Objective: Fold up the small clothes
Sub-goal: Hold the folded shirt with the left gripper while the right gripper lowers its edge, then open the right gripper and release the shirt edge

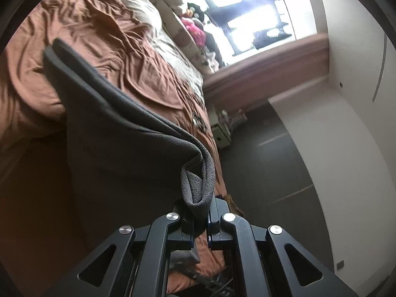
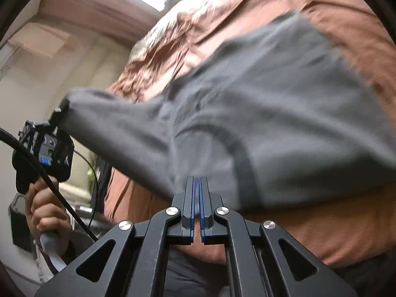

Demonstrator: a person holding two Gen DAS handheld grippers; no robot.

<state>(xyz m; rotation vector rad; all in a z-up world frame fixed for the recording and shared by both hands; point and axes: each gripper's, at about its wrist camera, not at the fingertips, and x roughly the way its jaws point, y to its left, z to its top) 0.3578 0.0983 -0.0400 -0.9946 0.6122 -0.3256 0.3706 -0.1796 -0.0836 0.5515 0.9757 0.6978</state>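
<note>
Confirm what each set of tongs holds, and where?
Both grip the grey garment: left tongs pinch a bunched edge; right tongs clamp the opposite edge.

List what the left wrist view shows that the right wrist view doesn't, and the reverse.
Left wrist only: bright window, soft toys on the ledge beside the bed, dark floor, and a folded corner of the grey garment clamped in the left gripper.

Right wrist only: the person's hand holding the left gripper with its cable, and the right gripper, shut at the garment's edge.

Both: the garment stretched over the brown bedsheet.
</note>
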